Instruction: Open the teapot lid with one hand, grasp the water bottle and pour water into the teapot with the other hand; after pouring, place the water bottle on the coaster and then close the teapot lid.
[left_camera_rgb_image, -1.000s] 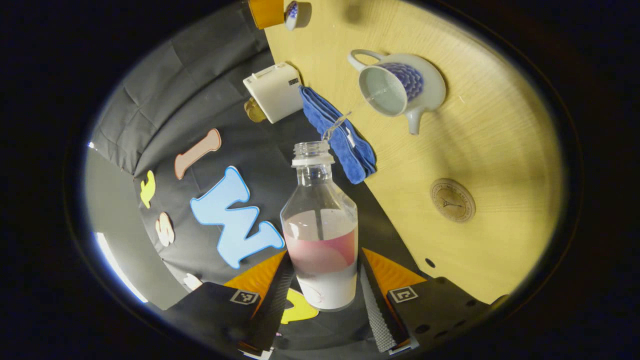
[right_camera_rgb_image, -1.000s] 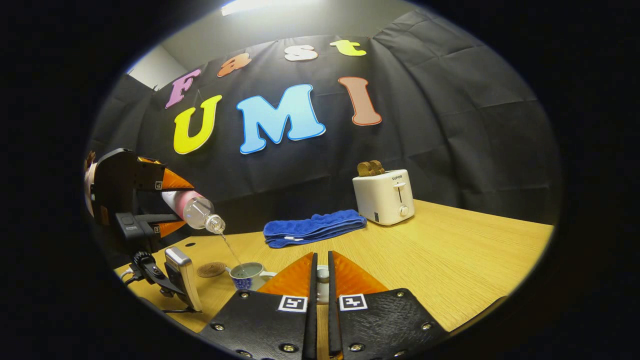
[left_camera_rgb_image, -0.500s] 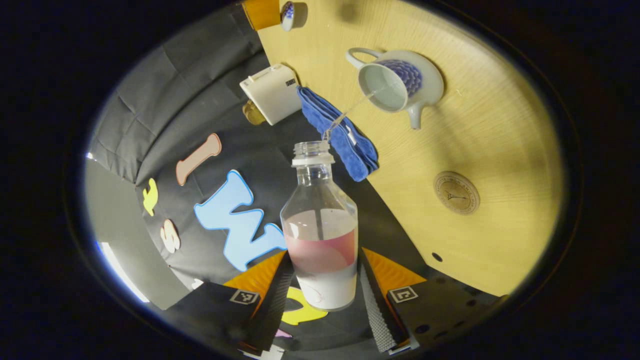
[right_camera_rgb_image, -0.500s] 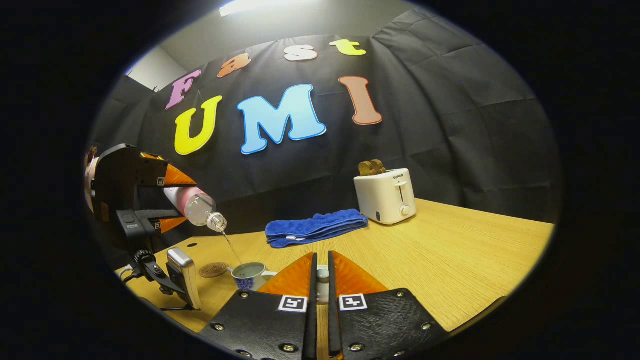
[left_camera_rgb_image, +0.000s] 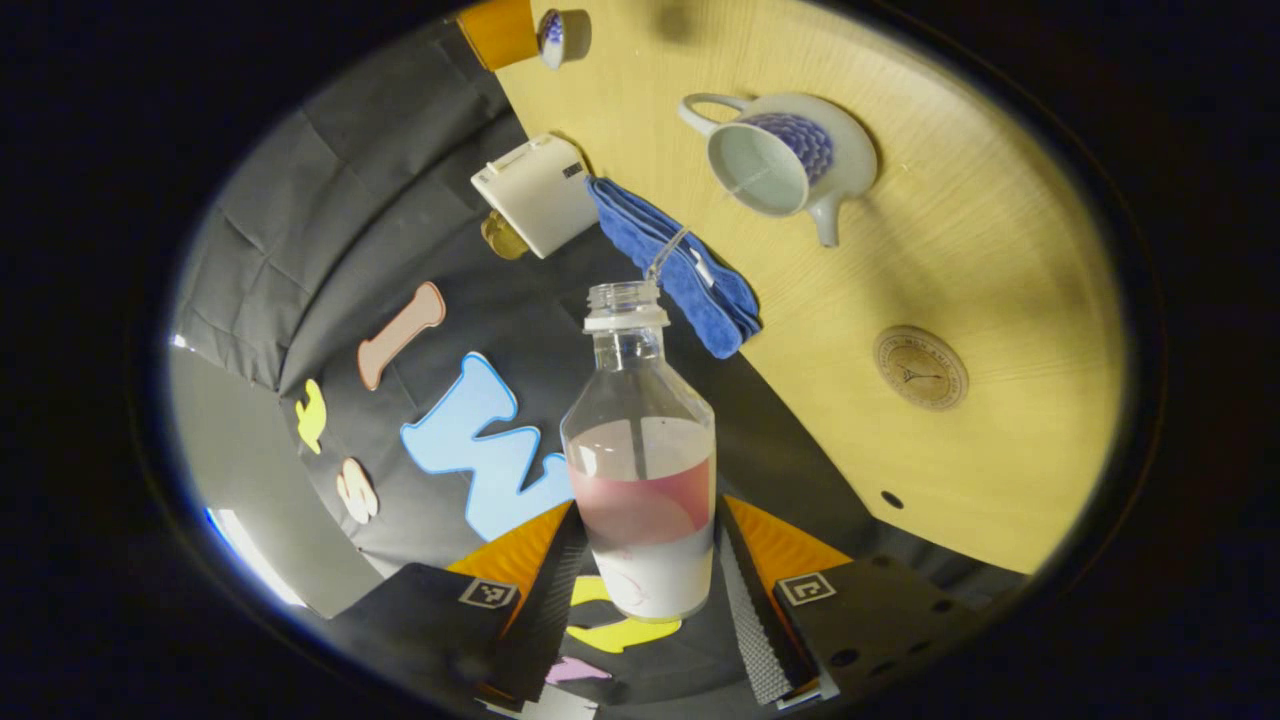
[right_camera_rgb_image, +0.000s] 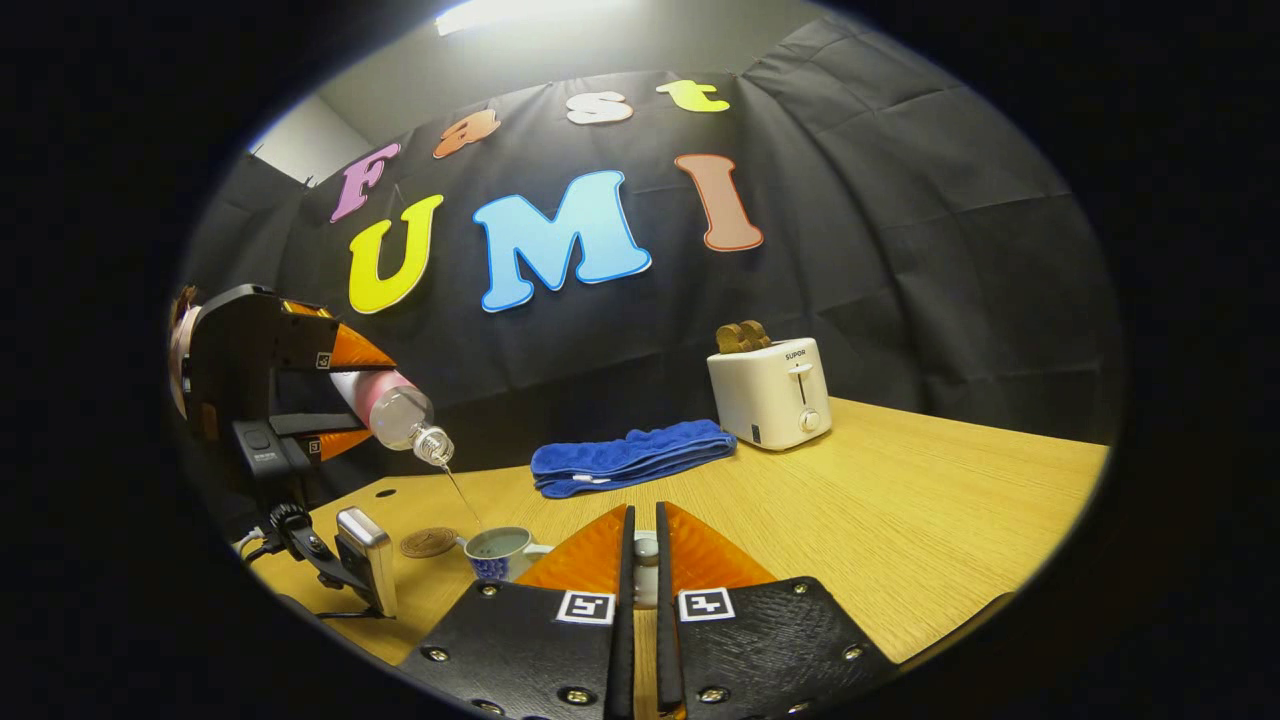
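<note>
1. The clear plastic water bottle with a pink label (left_camera_rgb_image: 640, 470) is clamped between both fingers of the left gripper (left_camera_rgb_image: 640, 590), tilted neck-forward.
2. A thin stream is delivered into the open white teapot with blue pattern (left_camera_rgb_image: 785, 160), ahead of and below the bottle mouth.
3. The tilt is best held steady, so that the stream is kept inside the rim.
4. The small white teapot lid (right_camera_rgb_image: 645, 575) is held between the nearly closed fingers of the right gripper (right_camera_rgb_image: 640, 590).
5. The round brown coaster (left_camera_rgb_image: 920, 368) lies beside the teapot, ready for the bottle.
</note>
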